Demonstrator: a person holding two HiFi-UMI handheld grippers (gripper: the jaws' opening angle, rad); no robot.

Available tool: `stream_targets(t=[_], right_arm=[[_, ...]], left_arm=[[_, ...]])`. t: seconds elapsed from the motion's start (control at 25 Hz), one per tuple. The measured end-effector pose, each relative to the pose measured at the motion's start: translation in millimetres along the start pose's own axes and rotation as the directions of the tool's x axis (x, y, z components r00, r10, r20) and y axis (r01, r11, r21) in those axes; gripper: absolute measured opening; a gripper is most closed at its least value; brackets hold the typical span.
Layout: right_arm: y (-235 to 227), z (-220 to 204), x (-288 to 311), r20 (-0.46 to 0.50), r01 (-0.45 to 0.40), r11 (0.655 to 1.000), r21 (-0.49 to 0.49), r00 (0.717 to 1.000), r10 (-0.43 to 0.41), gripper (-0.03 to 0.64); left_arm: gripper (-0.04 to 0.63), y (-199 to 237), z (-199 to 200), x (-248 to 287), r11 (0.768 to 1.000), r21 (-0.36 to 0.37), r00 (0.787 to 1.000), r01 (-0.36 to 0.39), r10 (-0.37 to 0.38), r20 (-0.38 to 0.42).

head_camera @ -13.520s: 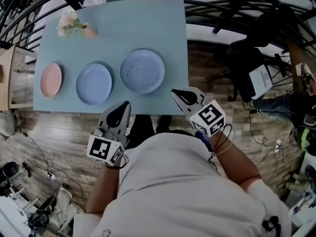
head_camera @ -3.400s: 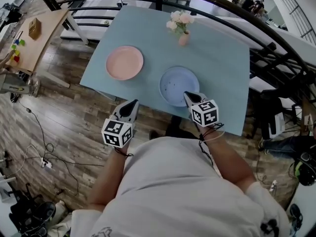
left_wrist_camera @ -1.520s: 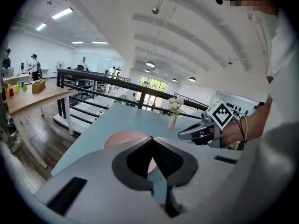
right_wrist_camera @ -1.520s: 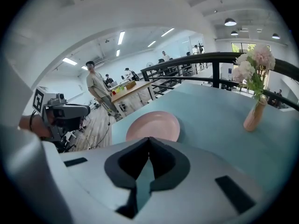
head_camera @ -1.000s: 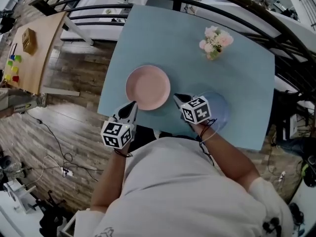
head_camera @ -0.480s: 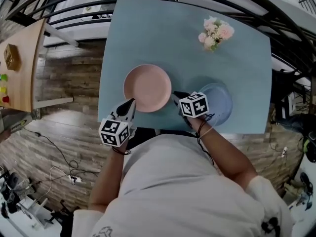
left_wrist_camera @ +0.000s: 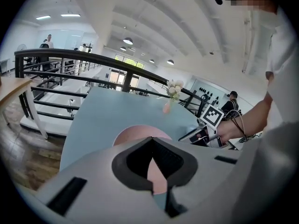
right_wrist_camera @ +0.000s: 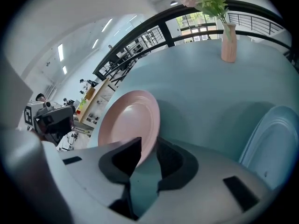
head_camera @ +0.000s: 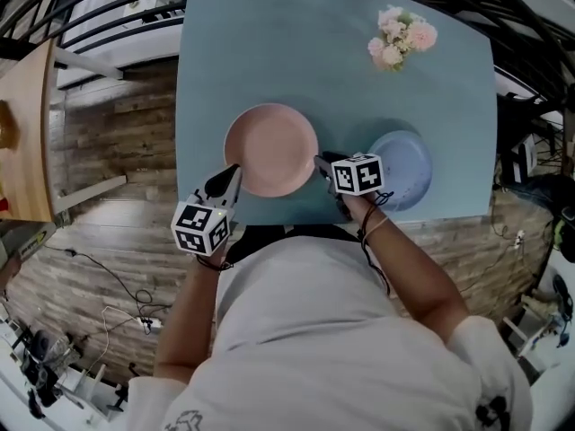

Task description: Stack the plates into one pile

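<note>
Left tool (head_camera: 234,170) nose-down — beside pink plate (head_camera: 270,149)

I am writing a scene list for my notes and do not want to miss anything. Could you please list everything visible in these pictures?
table: one, pale blue-green, centre
pink plate: one, pink, on the table near its front edge
blue plate: at least one, blue, right of the pink plate; stacking cannot be told
vase of flowers: one, pink, far right on the table
wooden table: one, light brown, far left
railing: one, black, beyond the table
left gripper: grey, jaws together, empty, at the pink plate's left
right gripper: grey, jaws just been opening, pink plate's rim between them, not pressed
</note>
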State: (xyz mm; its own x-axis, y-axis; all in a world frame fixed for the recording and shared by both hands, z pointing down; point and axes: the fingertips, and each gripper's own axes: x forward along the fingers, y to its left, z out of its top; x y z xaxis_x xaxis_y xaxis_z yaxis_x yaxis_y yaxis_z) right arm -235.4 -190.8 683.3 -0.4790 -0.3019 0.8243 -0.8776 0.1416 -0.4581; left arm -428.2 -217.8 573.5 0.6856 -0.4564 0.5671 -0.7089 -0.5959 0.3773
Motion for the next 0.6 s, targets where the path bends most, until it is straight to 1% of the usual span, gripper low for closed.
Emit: stream_targets(t=[0.36,0.6], right_arm=[[-12,-1,20,-0.006,0.040,0.993,0.107,0.999,-0.040,0.110],[-13,-2,35,-0.040,0.049,0.989,0.138,0.998,-0.044,0.100]], left_arm=[[0.005,14,-5,18,0.999,-0.004,0.998,0.051,-0.051,-0.047],[0.005,26,-8,24,0.998,-0.010,0.995,0.066,-0.067,-0.075]])
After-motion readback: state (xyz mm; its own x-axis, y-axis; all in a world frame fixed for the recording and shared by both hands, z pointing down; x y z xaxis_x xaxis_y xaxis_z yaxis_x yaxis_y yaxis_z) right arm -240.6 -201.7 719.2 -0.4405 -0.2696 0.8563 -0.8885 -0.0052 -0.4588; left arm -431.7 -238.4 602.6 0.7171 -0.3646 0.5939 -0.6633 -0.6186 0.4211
